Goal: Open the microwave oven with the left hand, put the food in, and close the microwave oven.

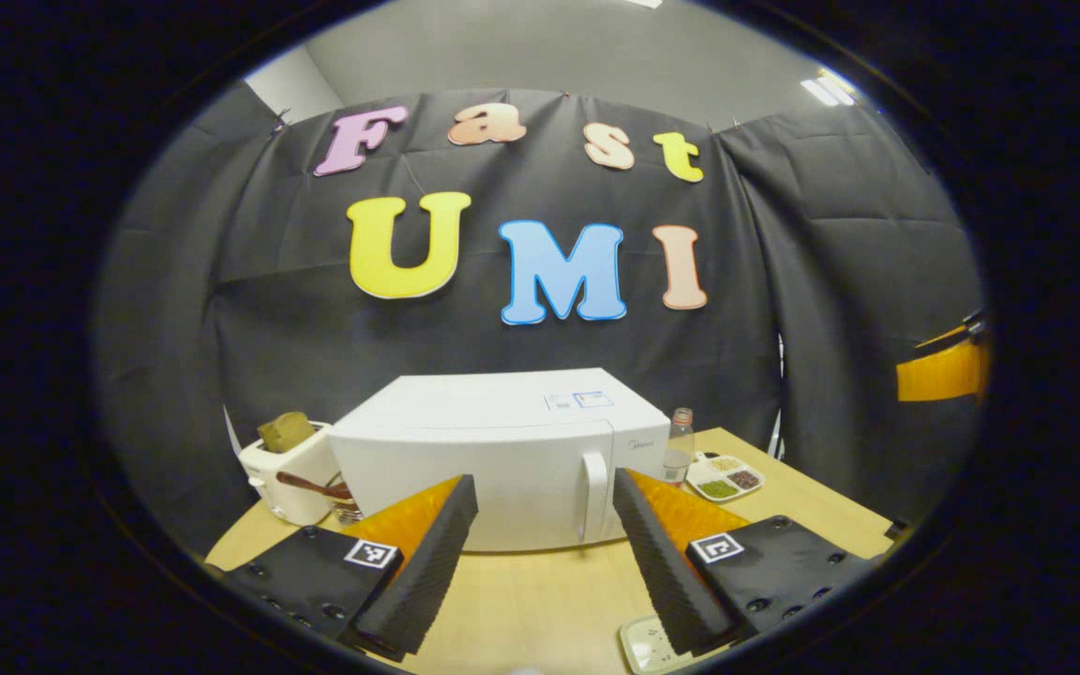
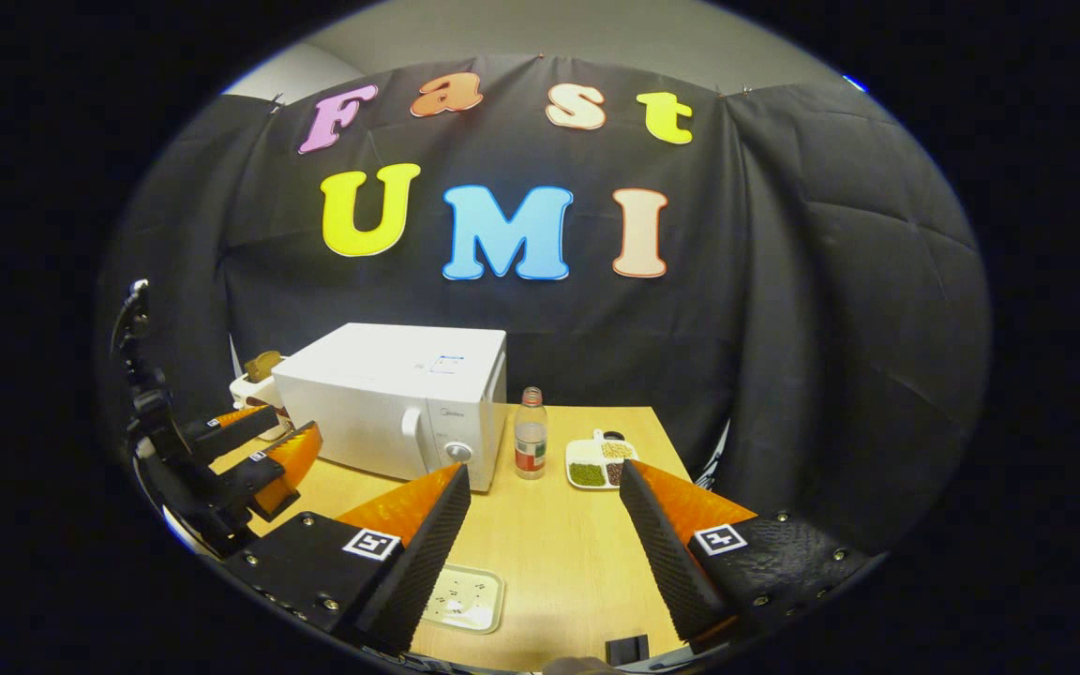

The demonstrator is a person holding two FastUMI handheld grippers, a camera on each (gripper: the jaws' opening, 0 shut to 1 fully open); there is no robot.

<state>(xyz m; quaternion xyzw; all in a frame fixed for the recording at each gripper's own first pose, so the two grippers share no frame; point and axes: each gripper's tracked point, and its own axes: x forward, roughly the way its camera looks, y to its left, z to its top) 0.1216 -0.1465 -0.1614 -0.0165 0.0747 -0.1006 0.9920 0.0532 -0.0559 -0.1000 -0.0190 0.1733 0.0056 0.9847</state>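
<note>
Microwave oven (image 1: 502,459), white and closed, sits at the back left of a wooden table (image 2: 559,544). Left gripper (image 1: 545,525) hovers before its door handle (image 1: 595,492), fingers spread apart and empty. Right gripper (image 2: 545,525) hangs open above a small pale tray (image 2: 462,597).

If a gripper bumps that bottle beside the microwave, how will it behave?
The bottle stands upright, tall and narrow, so a high nudge would probably tip it. It looks like clear plastic, likely light. Its round body would probably roll once down.
</note>
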